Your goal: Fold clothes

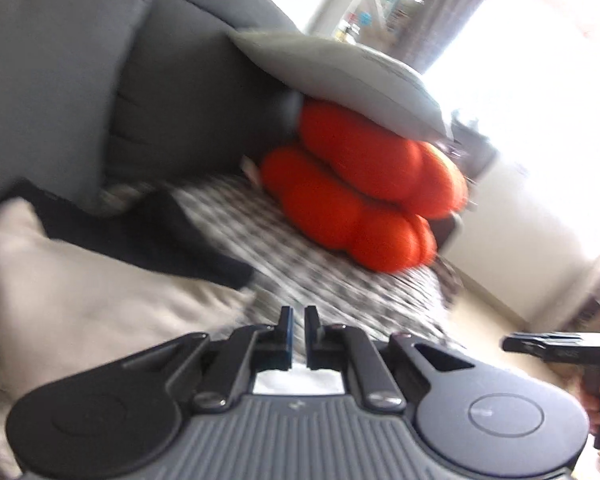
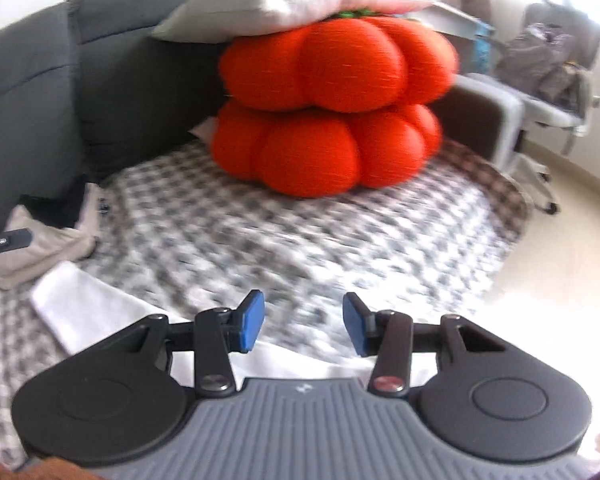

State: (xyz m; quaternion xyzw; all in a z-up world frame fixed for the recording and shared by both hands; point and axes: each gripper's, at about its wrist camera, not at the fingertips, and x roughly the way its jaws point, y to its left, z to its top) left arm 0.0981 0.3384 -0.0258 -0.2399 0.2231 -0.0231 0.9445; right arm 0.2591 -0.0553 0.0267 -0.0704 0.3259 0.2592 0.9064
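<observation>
Left wrist view. The left gripper [image 1: 298, 320] is pointing over the checked cover [image 1: 332, 280] toward two stacked orange cushions [image 1: 364, 196]; its jaws are clenched almost together, and no cloth is showing between the tips. A strip of white cloth [image 1: 300, 382] is showing through the gap at the finger bases, so white fabric is lying directly beneath this claw. A beige garment [image 1: 80, 300] is spreading to the left of the fingers, with a dark garment [image 1: 140, 236] lying across its far edge, against the grey sofa back [image 1: 60, 60]. The right gripper [image 1: 556, 346] is entering at the right edge, well apart from the beige garment, so the left hand is the nearer one to that pile.

Right wrist view. The right gripper [image 2: 303, 322] is standing released, blue pads [image 2: 252, 322] apart with nothing between them. The white cloth [image 2: 88, 308] is lying below and to the left of the fingers, its long axis running from upper left toward lower right, passing under the claw. The beige garment [image 2: 48, 248] is sitting further left, crumpled, beside the left gripper [image 2: 8, 240] tip. A pale pillow [image 2: 284, 4] is resting on the cushions [image 2: 332, 108].

Writing. No brand, label or legible text is showing in either view; blur is hiding fine detail.
</observation>
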